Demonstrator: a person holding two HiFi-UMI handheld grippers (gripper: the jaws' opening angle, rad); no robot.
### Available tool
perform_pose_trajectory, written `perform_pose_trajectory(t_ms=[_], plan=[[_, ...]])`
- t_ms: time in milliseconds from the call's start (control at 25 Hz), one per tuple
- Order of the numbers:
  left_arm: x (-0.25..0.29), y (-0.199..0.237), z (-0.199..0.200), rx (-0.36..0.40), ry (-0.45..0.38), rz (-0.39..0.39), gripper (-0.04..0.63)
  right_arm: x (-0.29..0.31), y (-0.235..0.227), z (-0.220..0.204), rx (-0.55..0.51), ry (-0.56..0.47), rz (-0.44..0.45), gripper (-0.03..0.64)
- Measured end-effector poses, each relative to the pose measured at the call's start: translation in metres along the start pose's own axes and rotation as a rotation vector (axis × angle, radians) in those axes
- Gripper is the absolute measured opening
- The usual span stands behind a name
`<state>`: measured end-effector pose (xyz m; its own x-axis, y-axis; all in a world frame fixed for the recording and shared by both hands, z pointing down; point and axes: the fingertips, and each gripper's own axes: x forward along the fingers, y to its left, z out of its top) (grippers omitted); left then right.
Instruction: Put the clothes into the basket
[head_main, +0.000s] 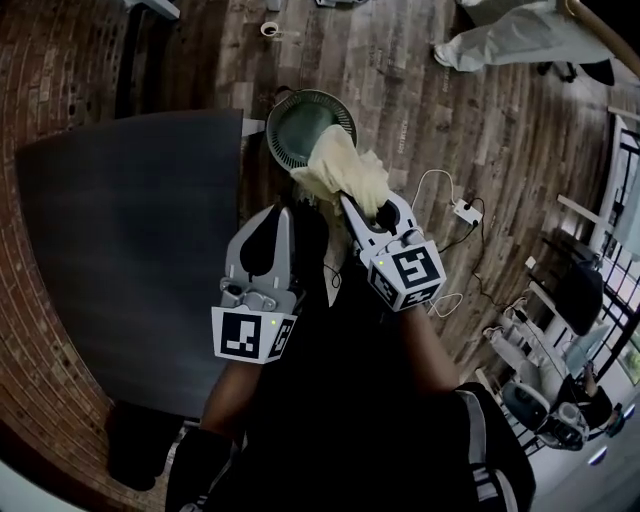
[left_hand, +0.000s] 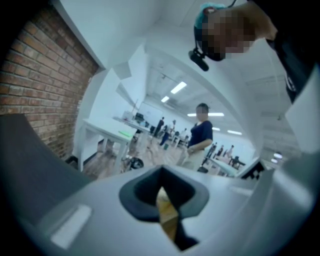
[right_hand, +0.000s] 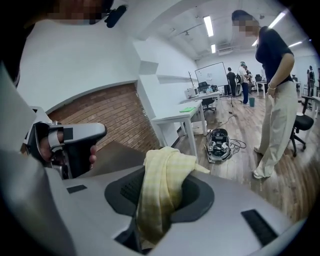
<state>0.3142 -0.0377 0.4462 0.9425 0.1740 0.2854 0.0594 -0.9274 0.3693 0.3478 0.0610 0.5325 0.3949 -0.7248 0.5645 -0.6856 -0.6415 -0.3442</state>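
Cloth (head_main: 338, 165), limp and light, pinched at a bunched fold by the right gripper (head_main: 368, 212) near the basket (head_main: 281, 112); left gripper (head_main: 266, 238) closed, empty.

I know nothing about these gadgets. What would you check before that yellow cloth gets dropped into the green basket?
1. Yellow cloth clamped between the right gripper's fingers: ok.
2. Green basket on the floor, with its opening facing up: ok.
3. Cloth fully over the opening: cannot tell. In the head view it overlaps only the basket's near rim.
4. Left gripper beside the right one, fingers together and nothing held: ok.
5. Cloth hanging free of the dark table: ok.
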Motion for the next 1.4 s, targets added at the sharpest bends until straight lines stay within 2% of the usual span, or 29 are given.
perform_pose_trajectory(t_ms=[440, 640, 840, 1000, 1160, 1400], plan=[[0.029, 0.030, -0.014, -0.025, 0.042, -0.009, 0.005, 0.065, -0.029, -0.033, 0.027, 0.072, -0.057, 0.124], [0.032, 0.037, -0.018, -0.027, 0.046, -0.020, 0.005, 0.098, -0.044, -0.079, 0.061, 0.197, -0.094, 0.208], [0.029, 0.047, -0.023, -0.047, 0.057, -0.011, 0.005, 0.116, -0.051, -0.130, 0.131, 0.320, -0.099, 0.232], [0.024, 0.057, -0.028, -0.052, 0.066, -0.002, 0.005, 0.122, -0.056, -0.163, 0.209, 0.375, -0.128, 0.233], [0.022, 0.065, -0.033, -0.059, 0.073, 0.003, 0.005, 0.128, -0.056, -0.178, 0.246, 0.387, -0.141, 0.233], [0.022, 0.069, -0.038, -0.075, 0.078, 0.002, 0.005, 0.130, -0.056, -0.165, 0.224, 0.349, -0.174, 0.233]])
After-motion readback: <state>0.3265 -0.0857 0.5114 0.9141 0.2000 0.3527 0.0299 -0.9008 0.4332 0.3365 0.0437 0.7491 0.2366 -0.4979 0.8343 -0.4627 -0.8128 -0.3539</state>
